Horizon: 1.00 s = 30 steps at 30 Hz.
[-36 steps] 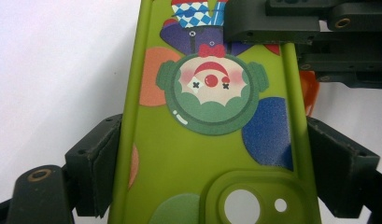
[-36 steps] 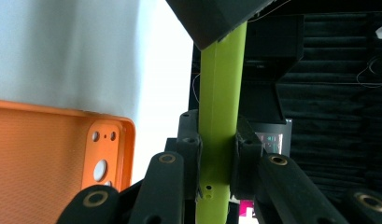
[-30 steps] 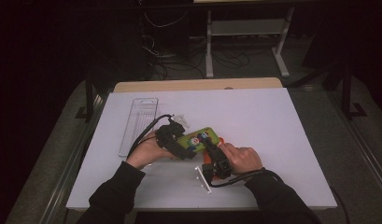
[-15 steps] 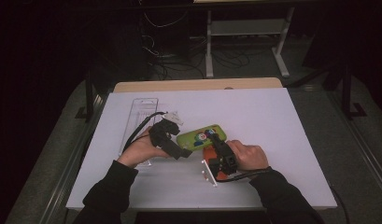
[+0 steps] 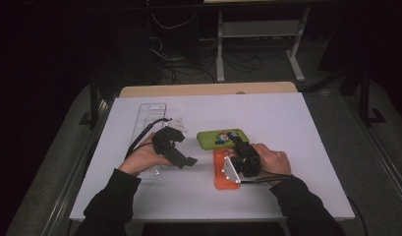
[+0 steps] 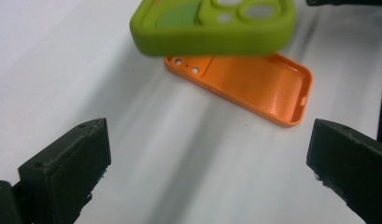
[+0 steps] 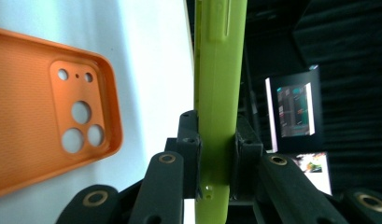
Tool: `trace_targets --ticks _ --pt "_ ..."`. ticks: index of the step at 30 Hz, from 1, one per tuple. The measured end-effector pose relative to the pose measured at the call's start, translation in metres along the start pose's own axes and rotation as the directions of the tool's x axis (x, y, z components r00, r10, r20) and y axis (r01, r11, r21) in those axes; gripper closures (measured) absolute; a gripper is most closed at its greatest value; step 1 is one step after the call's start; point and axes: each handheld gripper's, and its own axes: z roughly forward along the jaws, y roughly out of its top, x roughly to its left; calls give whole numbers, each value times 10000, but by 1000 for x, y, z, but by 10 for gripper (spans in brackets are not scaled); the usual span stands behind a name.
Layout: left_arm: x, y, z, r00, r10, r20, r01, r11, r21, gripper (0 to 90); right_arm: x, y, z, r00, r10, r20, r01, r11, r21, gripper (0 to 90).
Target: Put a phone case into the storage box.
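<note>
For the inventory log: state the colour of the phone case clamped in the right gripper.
Lime green; the phone case shows best in the right gripper view, pinched edge-on by the right gripper.

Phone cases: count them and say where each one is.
2. The green phone case is clamped in the right gripper, lifted off the table. The orange phone case lies flat on the white table, beneath it.

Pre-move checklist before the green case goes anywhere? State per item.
1. Right gripper clamped on green case: ok, jaws pinch its edge.
2. Green case off the table: ok, left gripper view shows it raised above the orange case.
3. Left gripper free: ok, jaws wide apart, nothing between.
4. Orange case flat, hollow side up: ok.
5. Clear tray out of the way: ok, far-left.
6. Grip depth sufficient: cannot tell.
</note>
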Motion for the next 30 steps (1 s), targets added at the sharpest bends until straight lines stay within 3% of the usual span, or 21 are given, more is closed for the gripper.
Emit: trace_targets --ticks 5,6,8,10,13,15,17,19,20,23,25,27,29,30 --pt "2 -1 -1 9999 104 -85 -102 9998 161 0 -5 -4 0 9937 1012 -471 -1007 9948 125 755" --pt "2 -1 0 10000 -58 -75 59 9999 127 0 -7 -5 0 9908 1212 -607 -1205 9926 154 755" --pt "2 -1 0 9997 -222 -104 223 9997 102 0 -9 -7 0 9829 1709 -679 -1699 9852 208 756" --pt "4 -1 1 9999 -22 -156 24 9999 123 0 -11 -9 1 9693 2308 -853 -2297 9730 222 755" --pt "4 -2 2 9996 -247 -151 248 9997 69 0 -15 -11 2 9578 2696 -998 -2677 9629 327 756" --pt "6 -2 1 9997 -74 -213 80 9996 252 0 -19 -14 2 9451 3038 -1204 -3019 9527 342 756" --pt "6 -3 2 9997 -152 -209 158 9995 261 0 -21 -14 2 9215 3590 -1485 -3563 9333 453 756" --pt "6 -3 2 9997 -93 -229 99 9997 244 0 -21 -14 2 8814 4411 -1688 -4393 8970 501 756" --pt "5 -3 3 9996 -141 -259 145 9998 151 0 -23 -16 2 8675 4638 -1800 -4615 8853 570 756" --pt "5 -2 2 9995 -53 -313 56 10000 82 0 -26 -19 4 8442 4961 -2032 -4948 8669 606 756" --pt "4 -2 2 9994 -146 -322 149 9999 71 0 -28 -21 4 8214 5253 -2223 -5244 8488 681 756" --pt "3 -3 2 9987 -403 -315 401 9992 -83 0 -30 -23 5 7849 5723 -2376 -5724 8165 759 756" --pt "4 -3 2 9989 -297 -358 294 9995 -103 0 -33 -24 5 7367 6255 -2569 -6269 7742 870 756" --pt "5 -3 1 9990 -216 -380 215 9998 -34 0 -34 -25 5 7039 6583 -2668 -6606 7447 949 756"
